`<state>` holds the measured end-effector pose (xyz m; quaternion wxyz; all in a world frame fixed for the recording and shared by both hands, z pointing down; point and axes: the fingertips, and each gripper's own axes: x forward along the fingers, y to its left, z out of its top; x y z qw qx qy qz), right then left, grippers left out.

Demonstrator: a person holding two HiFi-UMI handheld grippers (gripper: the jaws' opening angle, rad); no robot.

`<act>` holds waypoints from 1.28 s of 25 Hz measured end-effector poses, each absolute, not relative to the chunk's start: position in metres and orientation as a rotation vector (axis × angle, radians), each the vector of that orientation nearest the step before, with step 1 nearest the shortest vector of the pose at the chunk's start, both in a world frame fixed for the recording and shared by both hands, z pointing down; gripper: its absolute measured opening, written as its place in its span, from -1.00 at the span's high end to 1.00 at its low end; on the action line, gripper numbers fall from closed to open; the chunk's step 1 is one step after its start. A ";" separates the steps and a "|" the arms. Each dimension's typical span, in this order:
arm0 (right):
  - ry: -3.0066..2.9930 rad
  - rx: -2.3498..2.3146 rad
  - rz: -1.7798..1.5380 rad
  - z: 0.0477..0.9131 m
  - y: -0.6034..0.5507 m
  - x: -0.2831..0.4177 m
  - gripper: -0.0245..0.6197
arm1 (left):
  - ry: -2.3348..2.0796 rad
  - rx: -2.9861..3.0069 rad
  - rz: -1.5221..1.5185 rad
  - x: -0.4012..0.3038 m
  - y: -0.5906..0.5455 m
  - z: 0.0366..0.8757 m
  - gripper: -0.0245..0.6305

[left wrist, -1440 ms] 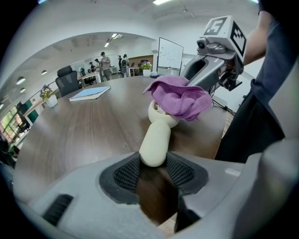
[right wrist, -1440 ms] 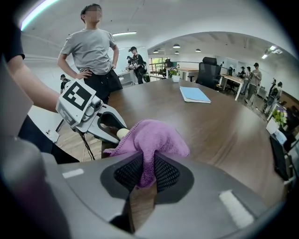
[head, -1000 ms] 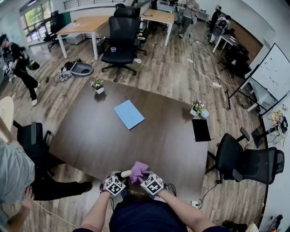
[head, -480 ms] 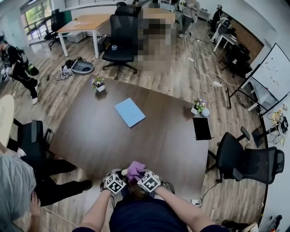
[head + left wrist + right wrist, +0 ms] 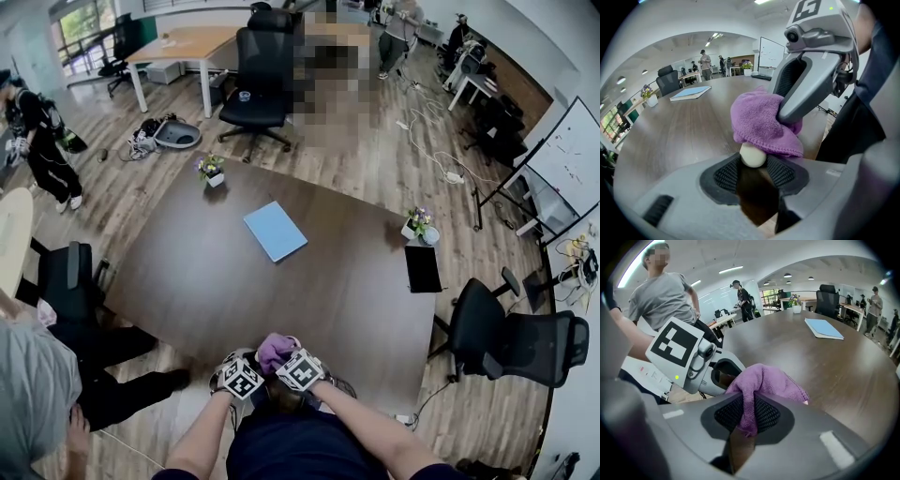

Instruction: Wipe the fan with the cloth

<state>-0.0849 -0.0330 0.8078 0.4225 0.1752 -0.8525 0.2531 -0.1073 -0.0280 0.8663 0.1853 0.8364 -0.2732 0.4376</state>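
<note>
The purple cloth [image 5: 761,124] covers most of the fan [image 5: 753,156]; only its cream rounded end shows

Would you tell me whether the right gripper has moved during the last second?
Yes: the right gripper has shifted left relative to the blue notebook.

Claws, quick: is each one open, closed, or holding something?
Left claw: closed on the cream fan handle.
Right claw: closed on the purple cloth.
</note>
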 end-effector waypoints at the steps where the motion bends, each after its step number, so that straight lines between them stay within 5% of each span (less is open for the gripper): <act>1: -2.133 0.437 0.642 0.807 -0.034 -0.087 0.70 | -0.769 2.358 1.233 -0.107 -0.028 0.867 0.40; 32: -2.149 0.687 0.716 0.796 -0.097 -0.058 0.70 | -0.769 2.350 1.229 -0.108 -0.029 0.870 0.41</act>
